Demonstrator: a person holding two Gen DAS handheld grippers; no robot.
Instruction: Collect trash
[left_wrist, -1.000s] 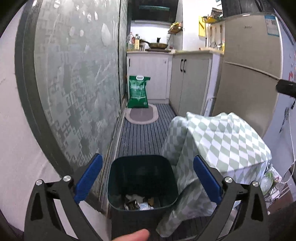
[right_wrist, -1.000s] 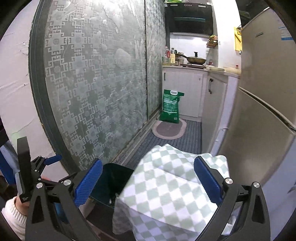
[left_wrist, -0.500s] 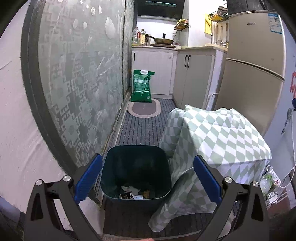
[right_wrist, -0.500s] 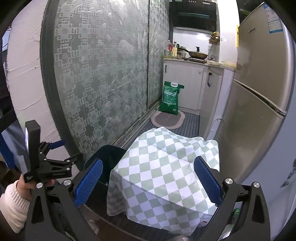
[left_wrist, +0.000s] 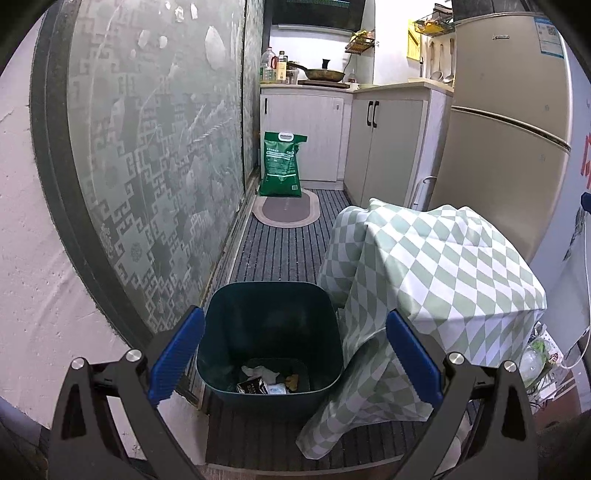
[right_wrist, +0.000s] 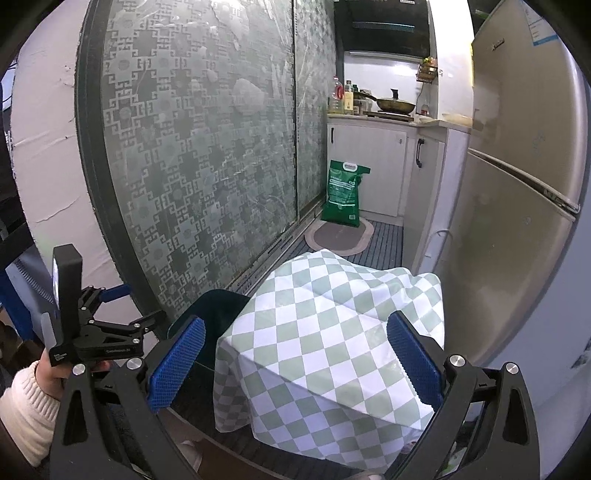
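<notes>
Green bin (left_wrist: 269, 332): between the wide-apart left fingers (left_wrist: 177, 354), trash (left_wrist: 266, 382) inside hard to make out.
Cloth (right_wrist: 332, 339): between the wide-apart right fingers (right_wrist: 413, 354), hiding what's under it.

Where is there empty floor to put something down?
The striped floor mat is bare between the sliding glass door and the checkered cloth, from the trash bin up to the oval rug. It is crowded by the bin and cloth, and the green bag takes the far end.
</notes>
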